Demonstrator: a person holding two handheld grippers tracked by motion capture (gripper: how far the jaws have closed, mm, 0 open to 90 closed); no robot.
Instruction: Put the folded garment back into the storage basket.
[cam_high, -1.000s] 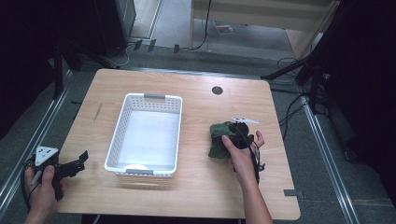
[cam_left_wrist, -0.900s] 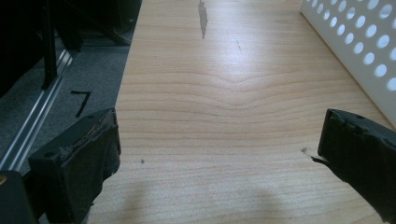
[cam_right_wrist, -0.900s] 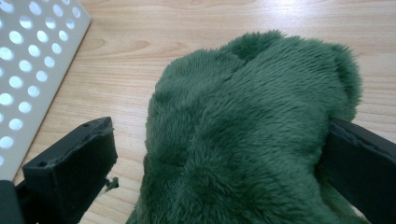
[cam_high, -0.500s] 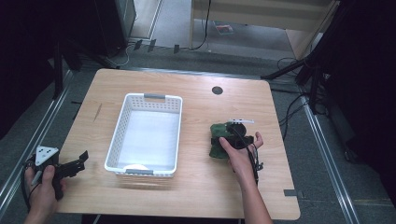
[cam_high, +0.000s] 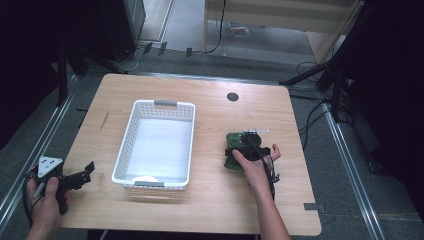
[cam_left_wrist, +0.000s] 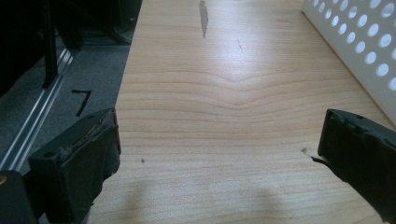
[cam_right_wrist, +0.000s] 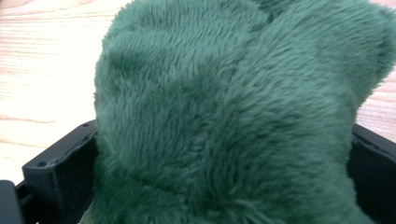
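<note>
1. A dark green plush toy (cam_right_wrist: 233, 116) of dense, short, soft fur, lumpy and rounded, lies on the pale wood-grain bench (cam_high: 210, 205) just right of the basket; its pointing and long axis cannot be told.
2. The right gripper (cam_high: 246, 150) has its black fingers (cam_right_wrist: 60, 177) on either side of the plush, pressed against it.
3. A white perforated plastic basket (cam_high: 130, 145), rectangular, sits mid-bench.
4. The left gripper (cam_left_wrist: 219, 154) hovers at the bench's left edge, fingers (cam_left_wrist: 79, 158) spread wide, holding nothing.
5. No writing is readable.
</note>
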